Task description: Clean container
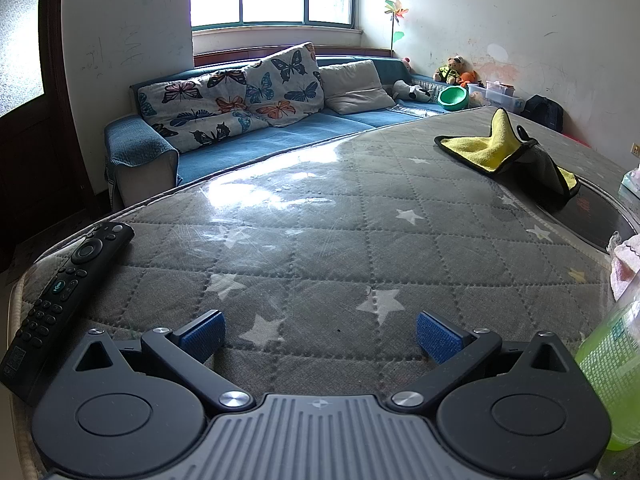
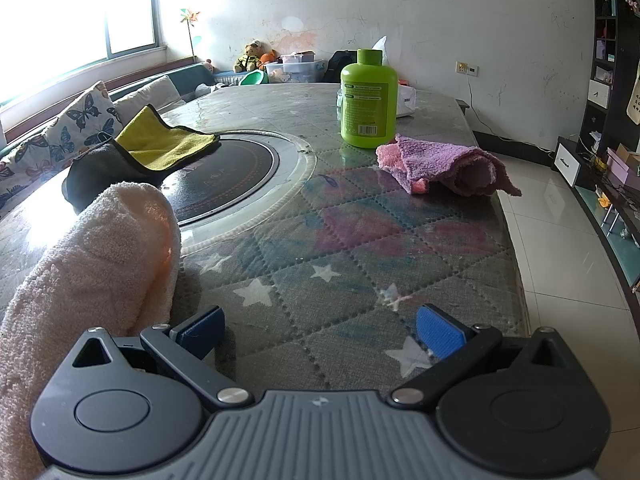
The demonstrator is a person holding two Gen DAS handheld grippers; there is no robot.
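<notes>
A green plastic bottle (image 2: 369,98) with a green cap stands upright at the far side of the table, and its blurred side (image 1: 612,364) fills the right edge of the left wrist view. A pink-purple cloth (image 2: 444,166) lies just in front of it. A yellow and dark grey cloth (image 2: 152,146) (image 1: 508,148) lies partly over a round black hob (image 2: 224,176). My left gripper (image 1: 320,338) is open above the star-patterned table cover, holding nothing. My right gripper (image 2: 320,334) is open too, low over the table, with a pale pink towel (image 2: 92,272) beside its left finger.
A black remote control (image 1: 60,296) lies at the table's left edge. A blue sofa (image 1: 248,128) with butterfly cushions runs behind the table under the window. The table's right edge (image 2: 516,264) drops to a tiled floor. A tissue pack (image 2: 406,100) sits behind the bottle.
</notes>
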